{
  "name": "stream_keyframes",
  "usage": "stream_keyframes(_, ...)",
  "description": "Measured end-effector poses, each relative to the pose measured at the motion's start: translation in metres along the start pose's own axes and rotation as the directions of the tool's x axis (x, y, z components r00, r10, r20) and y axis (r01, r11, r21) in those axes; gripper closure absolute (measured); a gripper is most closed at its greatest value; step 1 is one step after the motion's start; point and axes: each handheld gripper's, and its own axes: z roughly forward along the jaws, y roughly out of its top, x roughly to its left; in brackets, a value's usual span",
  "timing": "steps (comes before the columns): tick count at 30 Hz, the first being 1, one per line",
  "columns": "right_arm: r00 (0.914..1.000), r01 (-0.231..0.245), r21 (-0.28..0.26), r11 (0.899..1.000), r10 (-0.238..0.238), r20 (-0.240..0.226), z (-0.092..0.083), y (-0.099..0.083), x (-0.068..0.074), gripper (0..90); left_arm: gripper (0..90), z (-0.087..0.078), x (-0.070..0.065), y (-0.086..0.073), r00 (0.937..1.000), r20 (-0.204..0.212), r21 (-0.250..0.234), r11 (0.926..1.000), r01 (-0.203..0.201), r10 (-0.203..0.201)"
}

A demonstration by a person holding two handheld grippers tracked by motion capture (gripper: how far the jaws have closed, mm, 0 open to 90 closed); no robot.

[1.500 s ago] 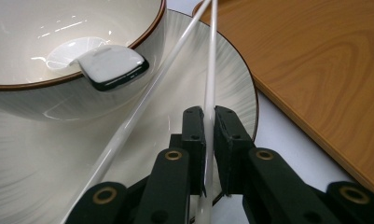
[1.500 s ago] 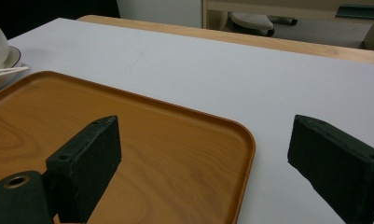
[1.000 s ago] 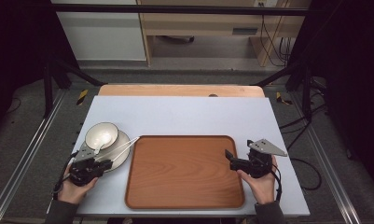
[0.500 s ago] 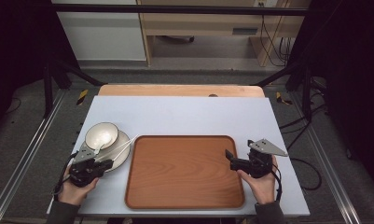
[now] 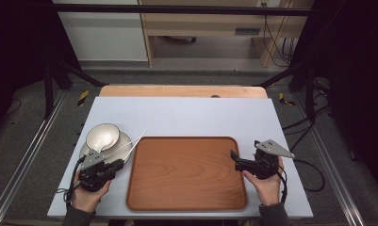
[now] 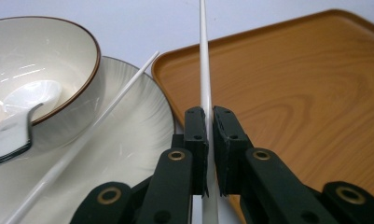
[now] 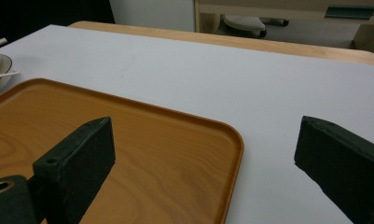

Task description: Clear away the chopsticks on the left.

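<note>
Left claw (image 6: 207, 140) clenched on one white chopstick (image 6: 204, 56), held near its end, tip over the tray (image 6: 287, 93) edge. Light, stiff, slick: likely to pivot or slip. Right claw (image 7: 203, 154) released beside the tray.

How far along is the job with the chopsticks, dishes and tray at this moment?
Early. Done: the left tool is shut on one white chopstick. In hand: that chopstick points over the wooden tray, nothing lying on the tray yet. Left: the second chopstick lies across the plate, and the bowl with its spoon sits on that plate. The right tool is open over the tray's right edge.
</note>
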Motion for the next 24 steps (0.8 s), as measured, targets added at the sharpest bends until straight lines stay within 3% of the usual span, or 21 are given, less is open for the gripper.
stream_keyframes(5,1.0,0.0,-0.001,1.0,0.0,-0.002,0.0,-0.001,-0.001,5.0,84.4,0.0,-0.016,0.005,0.999,-0.042,-0.014,0.9998,0.012,-0.012)
stream_keyframes(8,1.0,-0.003,0.006,1.0,0.003,0.0,0.0,-0.002,-0.001,5.0,84.4,0.006,-0.029,0.01,0.997,-0.043,-0.025,0.9977,0.063,-0.064)
stream_keyframes(13,1.0,0.0,0.007,1.0,0.0,-0.005,0.0,-0.002,-0.001,5.3,84.3,0.013,-0.042,0.013,0.9929,-0.061,-0.038,0.9943,0.1,-0.102)
stream_keyframes(19,0.9998,-0.006,0.007,1.0,0.006,-0.016,0.001,-0.004,-0.001,5.6,84.3,0.014,-0.054,0.009,0.9812,-0.096,-0.089,0.9832,0.159,-0.168)
stream_keyframes(21,0.9999,-0.003,0.01,1.0,0.004,-0.013,0.002,-0.004,0.0,5.7,84.3,0.013,-0.057,0.005,0.9747,-0.102,-0.107,0.9763,0.188,-0.199)
stream_keyframes(22,0.9999,-0.006,0.01,1.0,0.006,-0.015,0.002,-0.004,0.0,5.8,84.3,0.013,-0.057,0.005,0.9747,-0.102,-0.107,0.9763,0.188,-0.199)
stream_keyframes(24,0.9999,-0.001,0.013,1.0,0.001,-0.015,0.004,-0.004,0.0,5.8,84.3,0.014,-0.063,-0.003,0.9667,-0.118,-0.125,0.9691,0.213,-0.227)
